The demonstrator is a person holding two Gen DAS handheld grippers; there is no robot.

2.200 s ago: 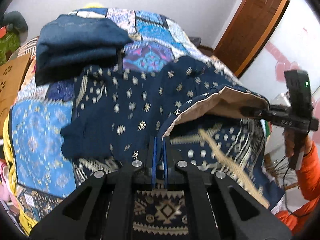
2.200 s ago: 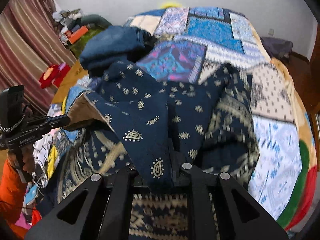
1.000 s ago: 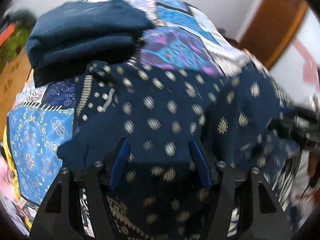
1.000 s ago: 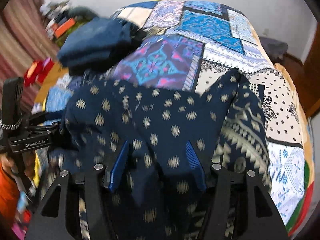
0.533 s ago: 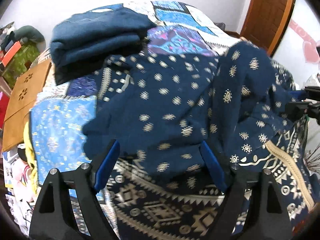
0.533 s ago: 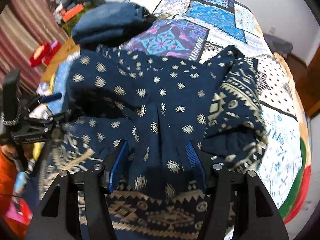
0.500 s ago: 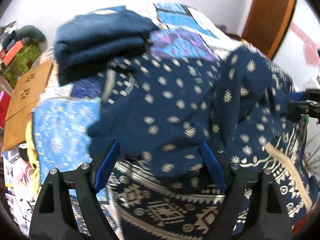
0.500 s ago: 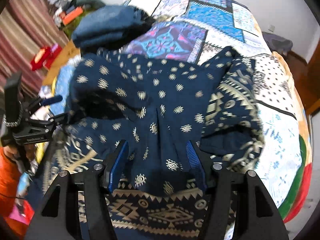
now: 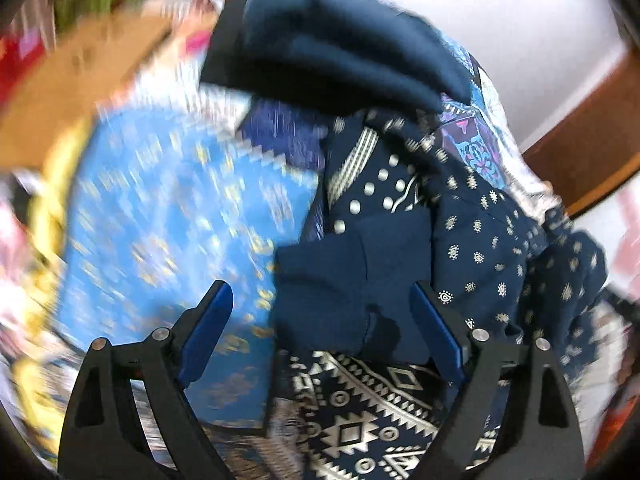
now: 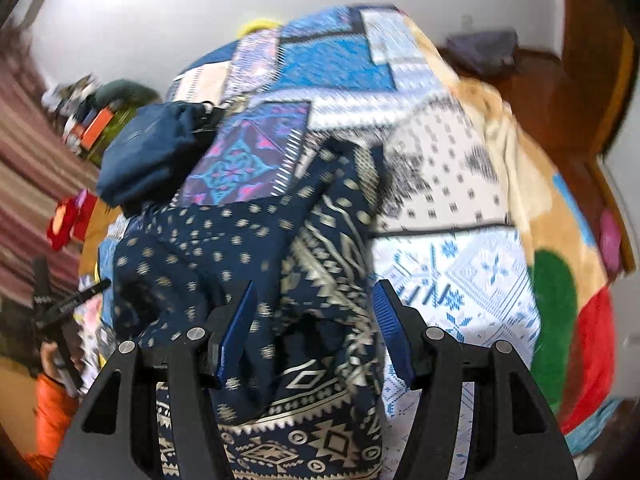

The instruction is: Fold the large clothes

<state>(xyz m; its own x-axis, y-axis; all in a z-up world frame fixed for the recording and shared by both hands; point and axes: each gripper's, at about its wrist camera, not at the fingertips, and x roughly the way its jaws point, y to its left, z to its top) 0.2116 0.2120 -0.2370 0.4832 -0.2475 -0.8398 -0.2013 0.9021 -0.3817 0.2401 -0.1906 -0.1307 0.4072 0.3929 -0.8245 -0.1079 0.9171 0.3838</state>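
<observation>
Both claws are spread wide with nothing pinched between the blue pads. Left claw [image 9: 320,332] hangs over the near left edge of the navy patterned dress [image 9: 460,248], which lies loosely folded and rumpled on the patchwork quilt [image 9: 172,220] covering the bed. Right claw [image 10: 314,328] sits over the dress [image 10: 248,248] too, above its bunched right side where the wide geometric border shows. Folded blue jeans [image 10: 148,152] rest on the quilt [image 10: 452,276] just past the dress, touching its far edge. Pretty blurry on the left side, so details there are hard to make out.
</observation>
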